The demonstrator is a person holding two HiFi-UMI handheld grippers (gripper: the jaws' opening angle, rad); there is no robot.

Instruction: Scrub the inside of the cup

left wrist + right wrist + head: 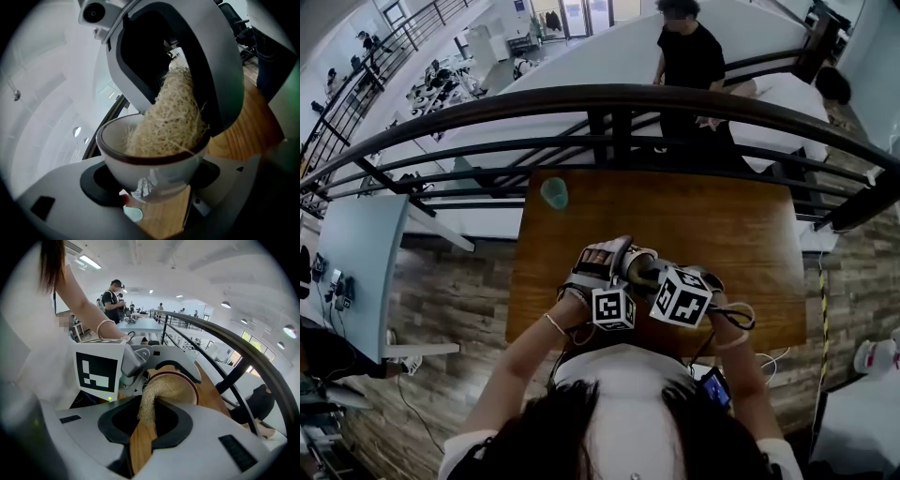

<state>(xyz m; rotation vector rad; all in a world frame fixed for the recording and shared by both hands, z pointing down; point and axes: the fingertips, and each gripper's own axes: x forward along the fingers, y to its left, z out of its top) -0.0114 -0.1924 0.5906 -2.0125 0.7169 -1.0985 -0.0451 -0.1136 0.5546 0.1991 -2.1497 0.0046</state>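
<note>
You are looking steeply down at a wooden table point(722, 234) that stands against a dark metal railing point(609, 98), with both grippers held close together over the table's near edge. Your left gripper point(152, 180) is clamped on a white cup point(154, 166) with a dark brown rim; its two dark pads press on opposite sides of the cup's rounded body, just below the rim. The cup is held off the table, between the two grippers, with its mouth turned towards your right gripper point(143, 427). That gripper is closed on the flat wooden handle point(140, 446) of a brush point(171, 119), and the handle runs out between the jaws. The brush head is a bundle of pale, straw-coloured fibres, and it reaches down into the cup and fills much of the opening, with fibres touching the inner wall. From the right gripper view, the black-and-white marker cube point(96, 371) of the left gripper sits just left of the cup. On the far left part of the table, well apart from the grippers, lies a small teal object point(554, 192); it is too small to identify.
</note>
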